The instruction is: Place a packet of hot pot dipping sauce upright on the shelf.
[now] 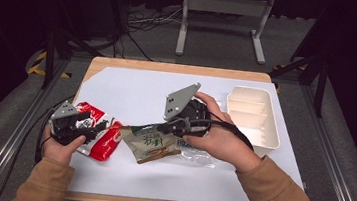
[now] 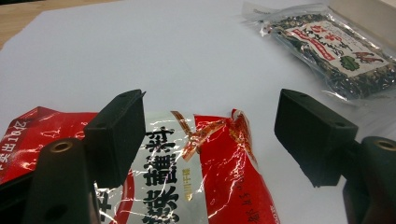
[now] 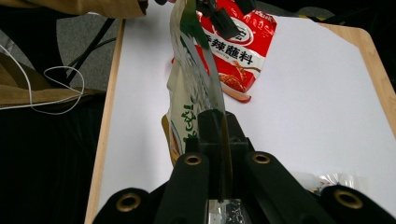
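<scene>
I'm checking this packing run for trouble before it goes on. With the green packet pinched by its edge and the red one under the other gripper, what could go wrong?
1. The right gripper grips the green packet by a thin edge only; it hangs and could slip free.
2. Its low end lies close to the red packet and might drag it.
3. The left gripper stands open over the red packet, holding nothing in place.

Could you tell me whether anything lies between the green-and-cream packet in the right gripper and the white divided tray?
Nothing solid blocks it. The right gripper is shut on the green-and-cream packet, and the white divided tray lies just beyond the right hand. A clear packet lies flat on the sheet below that hand.
</scene>
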Motion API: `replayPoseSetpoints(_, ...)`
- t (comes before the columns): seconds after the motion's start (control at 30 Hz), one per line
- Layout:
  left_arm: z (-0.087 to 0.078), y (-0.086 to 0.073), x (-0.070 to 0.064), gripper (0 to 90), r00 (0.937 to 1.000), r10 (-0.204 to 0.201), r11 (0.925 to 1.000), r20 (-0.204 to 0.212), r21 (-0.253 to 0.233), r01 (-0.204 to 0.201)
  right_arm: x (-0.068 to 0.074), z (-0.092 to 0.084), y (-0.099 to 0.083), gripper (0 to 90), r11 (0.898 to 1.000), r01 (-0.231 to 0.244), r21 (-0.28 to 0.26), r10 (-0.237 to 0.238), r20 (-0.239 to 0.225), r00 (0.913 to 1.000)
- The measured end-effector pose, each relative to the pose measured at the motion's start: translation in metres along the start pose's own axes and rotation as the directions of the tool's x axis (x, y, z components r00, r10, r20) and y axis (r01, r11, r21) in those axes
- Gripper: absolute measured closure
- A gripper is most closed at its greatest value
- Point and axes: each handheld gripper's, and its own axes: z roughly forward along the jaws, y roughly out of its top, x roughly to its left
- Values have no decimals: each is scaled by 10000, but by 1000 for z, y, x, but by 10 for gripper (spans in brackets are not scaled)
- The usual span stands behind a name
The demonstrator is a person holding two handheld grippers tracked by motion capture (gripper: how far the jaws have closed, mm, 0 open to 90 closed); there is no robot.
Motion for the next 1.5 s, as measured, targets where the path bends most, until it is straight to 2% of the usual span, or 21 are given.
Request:
replayPoseSetpoints(0.1, 0, 0, 0, 252, 10000, 5, 10000, 1, 3, -5, -2, -5, -1, 896, 10000, 33, -6, -33, 105, 9999)
replayPoseSetpoints(0.83, 0, -1, 1, 252, 10000, -57, 10000, -40, -24, 57, -19, -34, -18, 896, 9983, -549, -199, 564, 886, 9945)
replayPoseSetpoints(1.1, 0, -1, 1, 252, 10000, -66, 10000, -52, -17, 66, -28, -48, -29, 896, 9966, -791, -250, 816, 1239, 9889)
replayPoseSetpoints(1.5, 0, -2, 2, 252, 9999, -85, 10000, -90, 4, 85, -45, -69, -51, 896, 9916, -1256, -307, 1292, 1875, 9737)
